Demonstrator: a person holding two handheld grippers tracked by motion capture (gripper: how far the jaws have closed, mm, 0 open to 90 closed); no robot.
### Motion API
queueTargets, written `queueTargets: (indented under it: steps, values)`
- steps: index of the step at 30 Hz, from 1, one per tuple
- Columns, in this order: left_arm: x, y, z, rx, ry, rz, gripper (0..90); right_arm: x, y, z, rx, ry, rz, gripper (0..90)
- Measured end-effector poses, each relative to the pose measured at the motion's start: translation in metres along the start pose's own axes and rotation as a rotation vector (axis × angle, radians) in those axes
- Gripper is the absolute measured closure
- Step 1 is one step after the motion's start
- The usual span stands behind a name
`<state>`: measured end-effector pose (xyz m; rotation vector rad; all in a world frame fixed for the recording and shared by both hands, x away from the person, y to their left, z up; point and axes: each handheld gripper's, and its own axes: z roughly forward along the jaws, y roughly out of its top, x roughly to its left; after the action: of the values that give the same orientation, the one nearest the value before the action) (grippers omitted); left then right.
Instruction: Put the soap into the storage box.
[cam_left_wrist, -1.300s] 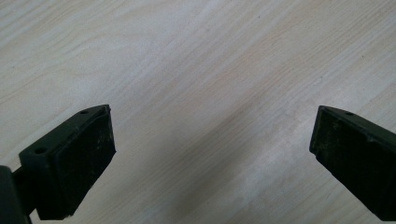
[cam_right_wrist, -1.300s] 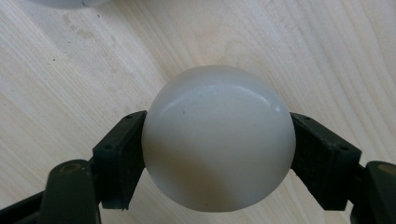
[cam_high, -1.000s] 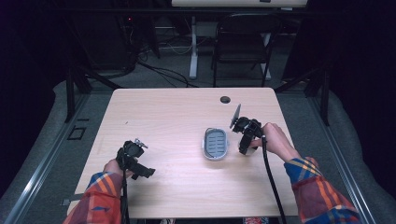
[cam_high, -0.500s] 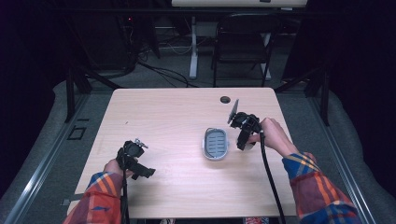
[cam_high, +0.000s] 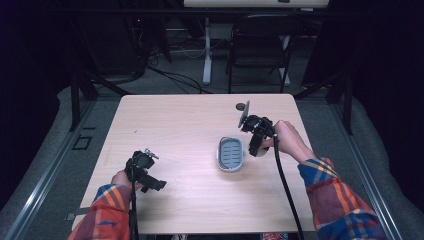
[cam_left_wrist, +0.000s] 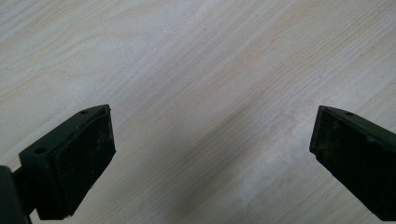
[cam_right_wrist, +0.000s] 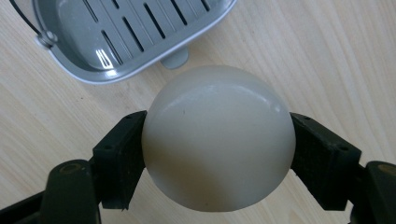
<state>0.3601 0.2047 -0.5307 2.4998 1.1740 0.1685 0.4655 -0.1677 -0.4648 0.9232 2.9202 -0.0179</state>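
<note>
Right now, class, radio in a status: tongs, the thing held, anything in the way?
Right tongs shut on cream soap, just beside grey slotted soap dish. Left tongs open over bare table. Nothing between soap and dish.

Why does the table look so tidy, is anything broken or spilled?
Nothing stands out. The grey tray sits flat and whole on the wooden table, with no spills around it. The right gripper is shut on a smooth white ball beside the tray, and the left gripper is open over bare wood.

Cream round soap (cam_right_wrist: 218, 140) clamped above grey dish (cam_right_wrist: 126, 35).
</note>
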Motion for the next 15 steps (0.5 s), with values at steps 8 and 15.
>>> queueTargets:
  steps: [8,15]
  values:
    - [0.0,0.0,0.0,0.001,0.0,0.0,0.0,0.002,0.008,-0.008,-0.008,-0.006,-0.011,24.3]
    - [0.0,0.0,0.0,0.001,-0.001,0.001,0.0,0.007,0.021,-0.011,-0.018,-0.009,-0.033,24.3]
